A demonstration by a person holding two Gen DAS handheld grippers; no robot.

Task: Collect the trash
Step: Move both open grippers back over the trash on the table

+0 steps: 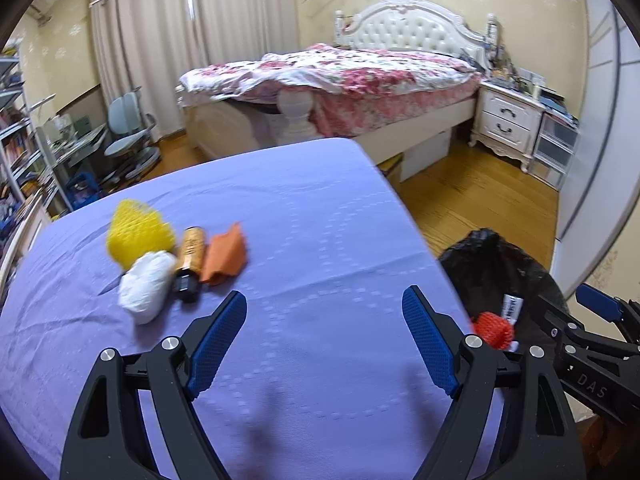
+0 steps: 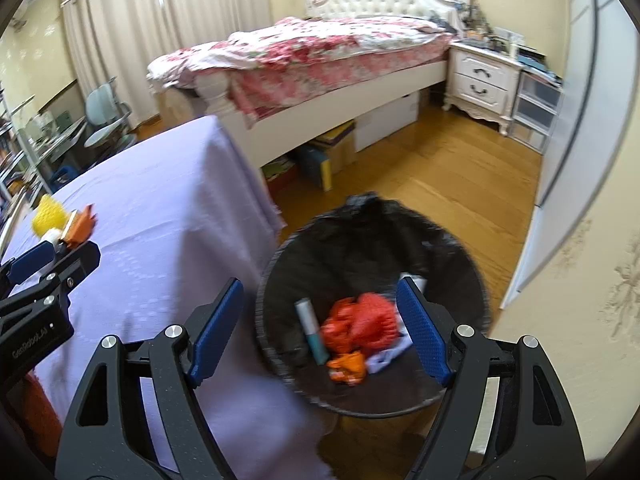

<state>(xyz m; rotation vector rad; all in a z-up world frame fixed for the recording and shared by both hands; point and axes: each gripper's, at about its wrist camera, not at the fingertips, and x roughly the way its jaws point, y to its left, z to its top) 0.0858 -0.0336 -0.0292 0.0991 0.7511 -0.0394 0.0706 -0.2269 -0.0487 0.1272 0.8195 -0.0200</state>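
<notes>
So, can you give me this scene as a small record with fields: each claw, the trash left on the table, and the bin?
left claw: open, empty, above the purple tablecloth
right claw: open, empty, above the bin
trash on table: yellow foam net, white wad, brown bottle, orange paper, grouped together
bin: black liner, on the floor beside the table
in bin: red net, teal tube, orange scrap, pale paper

The left wrist view looks forward low over the bench (image 1: pixel 300 220), facing the bed (image 1: pixel 340 76). The right wrist view, beside the bench (image 2: pixel 160 216), looks down into the bin (image 2: pixel 372 248). Both share bench, bin (image 1: pixel 492 264) and bed (image 2: pixel 304 48).
</notes>
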